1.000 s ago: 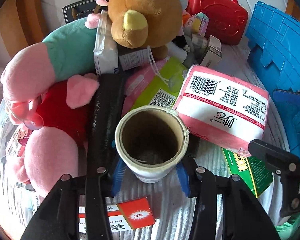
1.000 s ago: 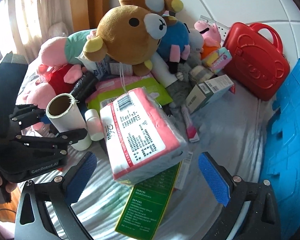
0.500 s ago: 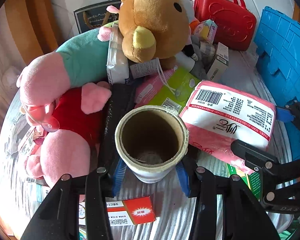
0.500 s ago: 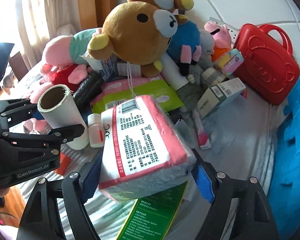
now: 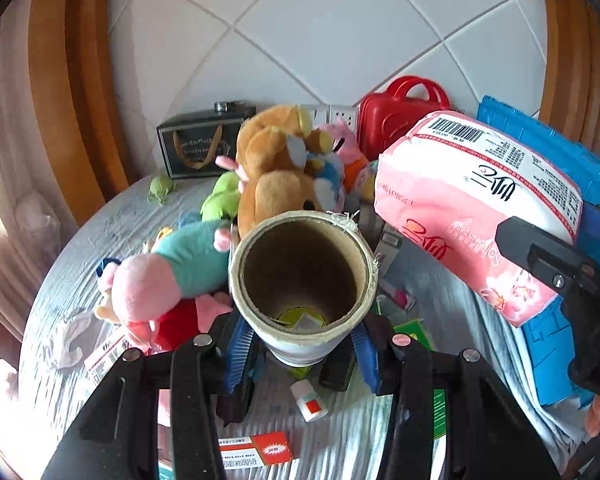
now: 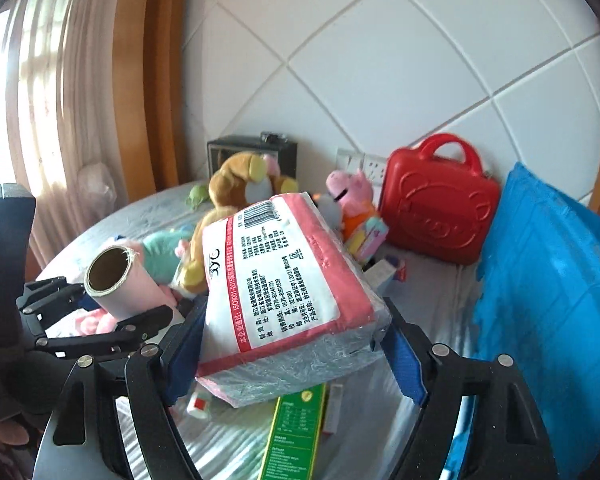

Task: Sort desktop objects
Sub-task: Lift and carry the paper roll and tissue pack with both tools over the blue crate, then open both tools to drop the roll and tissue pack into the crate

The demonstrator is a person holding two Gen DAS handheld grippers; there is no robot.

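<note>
Carry step: left gripper (image 5: 302, 354) fingers grasp the white cardboard-core roll (image 5: 302, 280); right gripper (image 6: 296, 356) fingers, just closed, clamp the pink plastic-wrapped tissue pack (image 6: 288, 304). Next: find drop spots.

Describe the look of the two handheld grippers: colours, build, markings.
Both match: left gripper and right gripper have matte black linkage arms joined by silver screws, with ribbed blue pads on the fingers. No cables or sleeves are visible. No marking is legible.

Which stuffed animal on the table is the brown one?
The teddy bear in the middle of the pile is the brown one. The pig lying beside it is pink with a teal dress, and the small pig near the red case wears orange.
</note>
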